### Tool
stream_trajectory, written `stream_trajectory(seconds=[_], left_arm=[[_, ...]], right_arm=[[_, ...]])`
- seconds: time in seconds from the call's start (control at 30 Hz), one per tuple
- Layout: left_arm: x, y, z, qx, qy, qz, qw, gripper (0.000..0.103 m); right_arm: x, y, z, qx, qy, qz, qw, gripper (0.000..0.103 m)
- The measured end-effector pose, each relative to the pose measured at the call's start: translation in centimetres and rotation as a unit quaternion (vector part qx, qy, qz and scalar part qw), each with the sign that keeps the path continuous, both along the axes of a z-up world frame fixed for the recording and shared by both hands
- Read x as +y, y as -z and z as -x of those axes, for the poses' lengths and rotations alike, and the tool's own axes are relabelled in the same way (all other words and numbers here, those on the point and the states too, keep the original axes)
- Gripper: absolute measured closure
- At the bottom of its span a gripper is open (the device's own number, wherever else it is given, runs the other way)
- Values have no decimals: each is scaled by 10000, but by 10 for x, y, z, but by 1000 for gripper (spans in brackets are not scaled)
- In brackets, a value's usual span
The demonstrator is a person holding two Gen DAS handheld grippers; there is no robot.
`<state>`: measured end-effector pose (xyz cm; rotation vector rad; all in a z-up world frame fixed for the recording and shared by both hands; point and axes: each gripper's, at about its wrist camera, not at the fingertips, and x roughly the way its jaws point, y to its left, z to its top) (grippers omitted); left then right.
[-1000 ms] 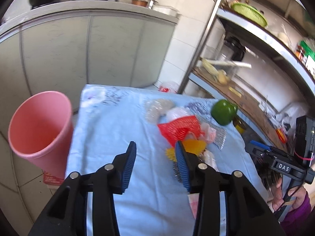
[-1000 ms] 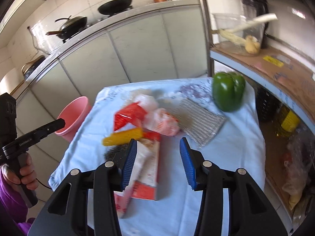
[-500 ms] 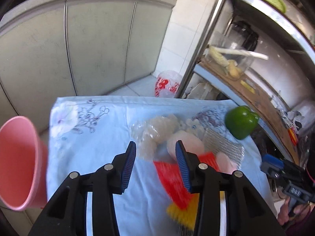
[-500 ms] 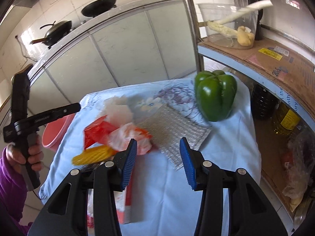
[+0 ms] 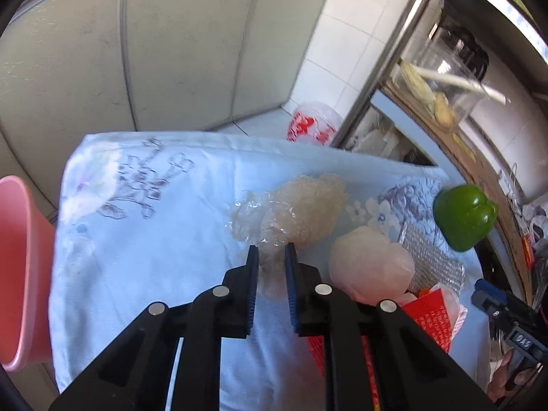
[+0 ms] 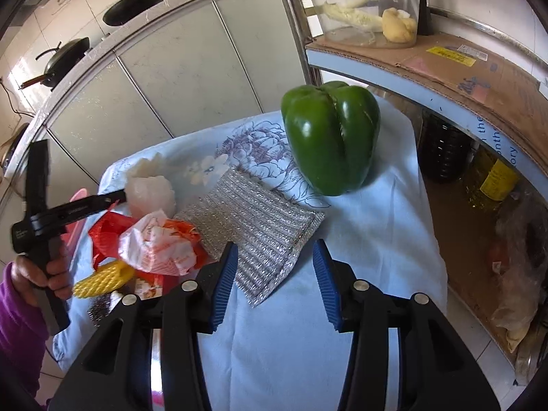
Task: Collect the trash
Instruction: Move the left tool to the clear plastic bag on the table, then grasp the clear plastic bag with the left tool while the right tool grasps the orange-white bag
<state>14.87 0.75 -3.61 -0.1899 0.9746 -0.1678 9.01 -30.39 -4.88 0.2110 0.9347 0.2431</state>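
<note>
My left gripper [image 5: 270,257] has just been closing, jaws narrowed onto the crumpled clear plastic [image 5: 291,212] on the blue cloth [image 5: 171,226], ready for the pink bin [image 5: 24,274] alongside; my right gripper [image 6: 274,267] hangs half-open, empty, over the silver pad [image 6: 253,219].

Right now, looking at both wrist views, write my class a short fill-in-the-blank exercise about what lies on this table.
1. The bell pepper is ____ in colour.
2. The left hand-held gripper has a crumpled clear ____ wrap between its pads.
3. The bucket at the table's edge is ____.
4. The right hand-held gripper stands ____ above the silver mesh pad.

Missing words: green; plastic; pink; open
</note>
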Motion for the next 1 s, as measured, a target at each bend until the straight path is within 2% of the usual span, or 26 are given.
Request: stream_trajectory(seconds=[0.1,0.27,0.3,0.33,0.37,0.43,0.53,0.63,0.73,0.87,1.0], left_arm=[[6,-13,14,-191,-91,-15,9998,89],[14,-26,41,-309,-119,52,9994,89],[15,-29,46,-328,-128,53,9994,89],[16,-32,52,-352,-139,49,9993,89],[18,-34,57,-372,-148,57,9992,89],[20,-41,71,-417,-154,93,9990,89],[22,-53,93,-553,-95,84,9984,89],[23,-65,112,-675,-66,91,9977,89],[20,-70,127,-742,17,125,9972,89],[12,-73,139,-770,141,203,9967,89],[9,-73,144,-779,250,217,9964,89]], right_arm=[[1,10,-8,151,79,122,9998,54],[4,20,-14,169,130,-63,9998,54],[5,21,-13,162,133,-102,9997,59],[7,23,-12,151,139,-90,9997,80],[8,23,-10,156,156,-74,9997,90],[5,18,-2,79,204,-164,9996,96],[-6,1,29,-191,395,-175,9989,97],[-18,-8,58,-219,585,-354,9974,97],[-20,-7,85,-27,669,-438,9968,97],[-14,3,113,375,521,-207,9977,94],[-18,4,130,504,405,31,9979,73]])
